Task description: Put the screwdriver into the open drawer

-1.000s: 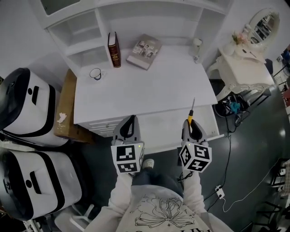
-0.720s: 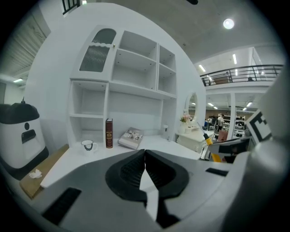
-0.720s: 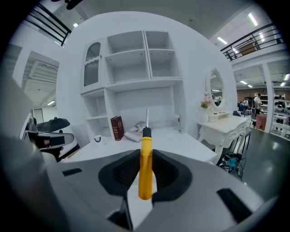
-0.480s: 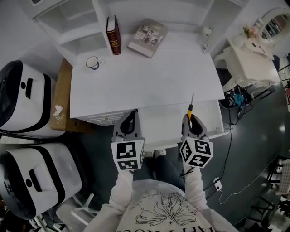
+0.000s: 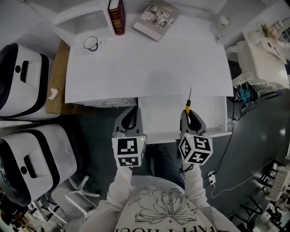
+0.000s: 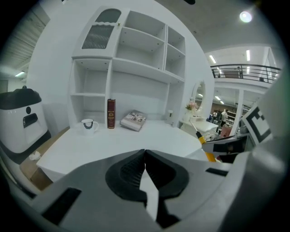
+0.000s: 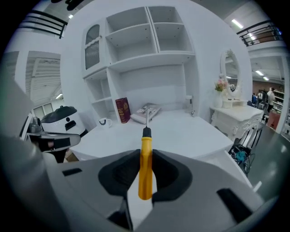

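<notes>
1. Nearest the person, the left gripper (image 5: 131, 113) has no part in the job: its jaws are pressed together on nothing, and it hangs by the left end of the open drawer (image 5: 158, 118).
2. Beside it, the right gripper (image 5: 189, 114) pinches the screwdriver (image 5: 187, 108) by its yellow handle. The pads press on both sides of the handle in the right gripper view, and the metal shaft points away toward the desk.
3. By my reading, this is the carrying step. In the head view the screwdriver sits over the drawer's right half, with its tip close to the desk's front edge, and it has not been laid down.
4. The next move calls for lowering the tool close to the drawer floor and keeping the shaft clear of the desk edge. Only then should the jaws spread (a round handle may well roll once freed).
5. The drawer shows a bare white floor, and I can see nothing lying in it.
6. Further off, the desk (image 5: 149, 68) carries a mug (image 5: 91, 44), an upright red book (image 5: 117, 11) and a flat book (image 5: 157, 16). Whether the mug holds anything I cannot tell.
7. Farthest, the shelves (image 7: 149, 41) above the desk look bare in every compartment that shows.
</notes>
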{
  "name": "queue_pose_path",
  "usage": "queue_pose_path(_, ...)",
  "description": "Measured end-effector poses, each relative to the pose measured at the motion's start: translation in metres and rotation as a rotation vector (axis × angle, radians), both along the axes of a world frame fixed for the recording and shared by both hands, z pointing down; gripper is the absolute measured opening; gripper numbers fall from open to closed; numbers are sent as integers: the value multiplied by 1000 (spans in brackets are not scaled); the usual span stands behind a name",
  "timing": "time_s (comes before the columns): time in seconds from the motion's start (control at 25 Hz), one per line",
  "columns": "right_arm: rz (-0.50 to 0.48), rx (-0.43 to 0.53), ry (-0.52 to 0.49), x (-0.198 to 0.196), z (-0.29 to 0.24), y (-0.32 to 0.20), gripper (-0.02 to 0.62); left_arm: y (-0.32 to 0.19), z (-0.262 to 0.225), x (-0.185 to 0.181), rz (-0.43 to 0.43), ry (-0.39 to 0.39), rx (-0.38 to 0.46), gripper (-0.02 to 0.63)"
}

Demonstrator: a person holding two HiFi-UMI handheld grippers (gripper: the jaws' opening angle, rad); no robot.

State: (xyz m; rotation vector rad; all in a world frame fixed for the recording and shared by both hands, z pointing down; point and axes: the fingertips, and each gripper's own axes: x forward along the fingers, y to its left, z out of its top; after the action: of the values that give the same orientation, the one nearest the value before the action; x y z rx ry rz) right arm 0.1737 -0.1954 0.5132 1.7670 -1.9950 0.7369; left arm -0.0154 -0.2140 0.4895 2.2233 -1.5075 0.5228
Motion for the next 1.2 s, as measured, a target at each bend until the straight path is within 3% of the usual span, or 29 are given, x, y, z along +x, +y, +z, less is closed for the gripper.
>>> queue_pose_path(0.76, -212, -323, -26, -34, 136, 20, 77, 10, 96, 2, -42, -47, -176, 6)
queue_pose_path(1.2, -358, -464, 50, -46, 187, 19, 77, 5, 124, 1, -70, -49, -222, 6)
